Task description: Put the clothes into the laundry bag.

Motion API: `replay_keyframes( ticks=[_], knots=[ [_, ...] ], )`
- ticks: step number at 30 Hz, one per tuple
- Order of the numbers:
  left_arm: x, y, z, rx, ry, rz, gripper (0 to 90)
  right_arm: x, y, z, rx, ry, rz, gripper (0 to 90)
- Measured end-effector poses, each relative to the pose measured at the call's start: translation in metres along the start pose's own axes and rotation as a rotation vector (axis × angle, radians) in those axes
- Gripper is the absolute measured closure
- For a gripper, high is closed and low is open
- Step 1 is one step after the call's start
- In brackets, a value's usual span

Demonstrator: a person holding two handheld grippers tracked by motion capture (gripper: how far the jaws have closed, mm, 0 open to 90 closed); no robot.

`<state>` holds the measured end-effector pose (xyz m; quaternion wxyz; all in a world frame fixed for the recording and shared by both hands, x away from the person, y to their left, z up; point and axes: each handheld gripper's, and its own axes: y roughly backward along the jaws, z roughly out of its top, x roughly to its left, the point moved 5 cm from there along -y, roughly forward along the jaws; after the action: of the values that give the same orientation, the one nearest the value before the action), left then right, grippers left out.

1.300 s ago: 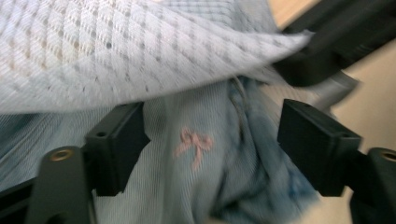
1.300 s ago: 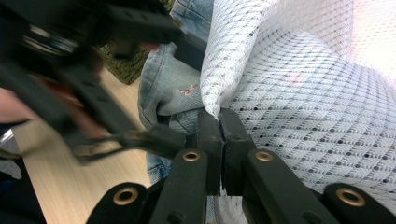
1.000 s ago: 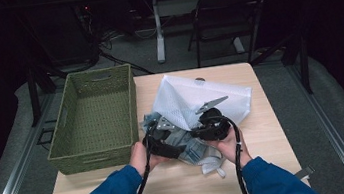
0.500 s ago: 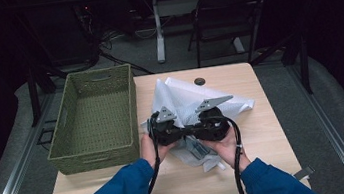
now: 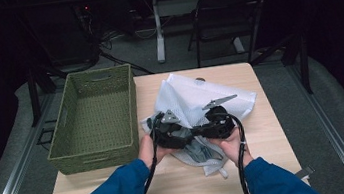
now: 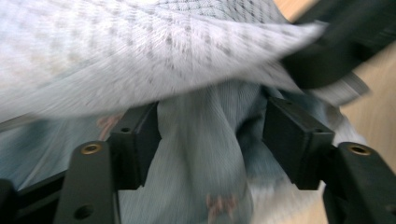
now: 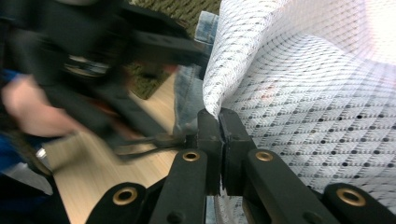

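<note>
Over on the left, the basket (image 5: 93, 118) is sitting on the worktop (image 5: 270, 129) with nothing in it that I can see, well apart from the work. In the middle of the worktop, the person is working denim (image 6: 201, 154) into a white mesh bag (image 5: 195, 96), some of it already under the mesh and some hanging out at the near edge.

The left gripper (image 6: 212, 140) is reaching at the bag's mouth; its fingers have just been opening and are standing apart, a fold of denim between them that the pads are not pressing.

The right gripper (image 7: 219, 122) is pinching the mesh rim, fingers closed tight on it, lifting that edge.

To do this well, I think the right hand should be keeping the rim raised and taut so the mouth is staying wide, while the left takes a fresh bite low on the denim and pushes deep, not bunching it at the opening.
</note>
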<state>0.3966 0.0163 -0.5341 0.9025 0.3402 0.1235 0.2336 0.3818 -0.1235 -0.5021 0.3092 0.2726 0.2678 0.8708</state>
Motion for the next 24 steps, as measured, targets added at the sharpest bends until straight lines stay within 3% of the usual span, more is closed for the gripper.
replay_keyframes(
  ticks=[3,4,6,8,9,11,12,13,17,18,19,20,21,22,24],
  knots=[
    [0.003,0.020,-0.006,-0.010,0.004,0.042,29.2,0.000,0.000,0.001,0.010,0.025,-0.020,88.6],
    [0.006,0.026,-0.008,-0.021,0.016,0.060,24.2,0.000,0.000,0.001,0.015,0.027,-0.027,88.6],
    [0.012,0.036,-0.014,-0.015,0.045,0.110,22.9,0.000,-0.001,0.001,0.023,0.041,-0.035,88.6],
    [0.016,0.038,-0.022,0.008,0.087,0.122,20.2,0.002,-0.002,0.001,0.029,0.042,-0.037,88.6],
    [0.016,0.036,-0.026,0.029,0.099,0.101,17.9,0.002,-0.002,0.000,0.036,0.043,-0.041,88.6],
    [0.015,0.030,-0.033,0.071,0.096,0.105,16.0,0.003,-0.003,0.000,0.041,0.043,-0.044,88.6],
    [0.015,0.023,-0.036,0.102,0.104,0.082,15.7,0.002,-0.004,0.001,0.042,0.052,-0.047,88.5],
    [0.016,0.018,-0.037,0.107,0.121,0.080,15.7,0.002,-0.004,0.000,0.046,0.049,-0.040,88.5],
    [0.016,-0.003,-0.039,0.133,0.108,0.065,17.0,0.000,-0.005,0.000,0.055,0.046,-0.047,88.5],
    [0.015,-0.008,-0.038,0.124,0.089,0.063,21.3,0.000,-0.005,0.000,0.051,0.042,-0.048,88.5],
    [0.013,-0.013,-0.038,0.117,0.063,0.063,35.4,-0.001,-0.005,0.001,0.049,0.044,-0.049,88.5],
    [0.012,-0.016,-0.037,0.105,0.055,0.059,35.4,-0.001,-0.005,0.001,0.049,0.044,-0.049,88.5],
    [0.011,-0.019,-0.036,0.086,0.046,0.058,43.8,-0.001,-0.006,0.001,0.046,0.044,-0.047,88.5],
    [0.009,-0.026,-0.036,0.052,0.040,0.052,62.5,-0.001,-0.007,0.000,0.051,0.054,-0.047,88.7],
    [0.009,-0.028,-0.036,0.042,0.039,0.050,77.5,0.001,-0.007,0.001,0.051,0.066,-0.047,89.0]
  ],
)
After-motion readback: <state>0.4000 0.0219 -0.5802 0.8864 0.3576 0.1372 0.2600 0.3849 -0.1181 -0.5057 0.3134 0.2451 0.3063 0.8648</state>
